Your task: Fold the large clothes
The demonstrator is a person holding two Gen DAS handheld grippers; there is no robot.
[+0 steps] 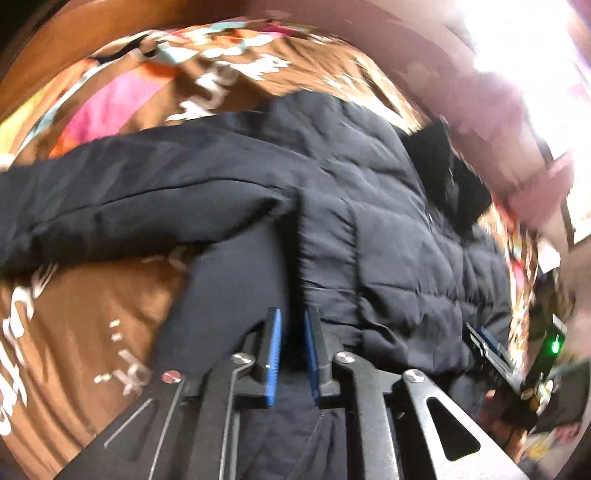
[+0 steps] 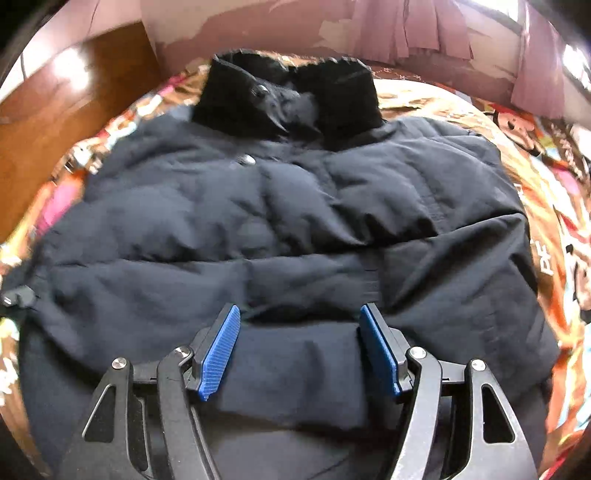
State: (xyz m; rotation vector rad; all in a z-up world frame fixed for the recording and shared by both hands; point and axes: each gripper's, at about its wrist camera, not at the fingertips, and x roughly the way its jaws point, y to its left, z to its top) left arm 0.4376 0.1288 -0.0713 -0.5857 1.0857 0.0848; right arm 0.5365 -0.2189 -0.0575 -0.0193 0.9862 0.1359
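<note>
A large navy padded jacket (image 2: 280,229) lies face up on a patterned bedspread, its black fleece collar (image 2: 288,99) at the far end. In the left wrist view the jacket (image 1: 369,206) has one sleeve (image 1: 129,199) stretched out to the left. My left gripper (image 1: 293,321) is shut on a fold of the jacket's lower hem. My right gripper (image 2: 300,315) is open, hovering just above the jacket's lower front, its blue pads (image 2: 221,350) wide apart and holding nothing. It also shows at the right edge of the left wrist view (image 1: 491,343).
The brown cartoon-print bedspread (image 1: 92,332) covers the bed under the jacket. A wooden headboard or panel (image 2: 55,122) stands at the far left. Pink curtains (image 2: 406,33) hang behind the bed, with a bright window (image 1: 517,33) at the right.
</note>
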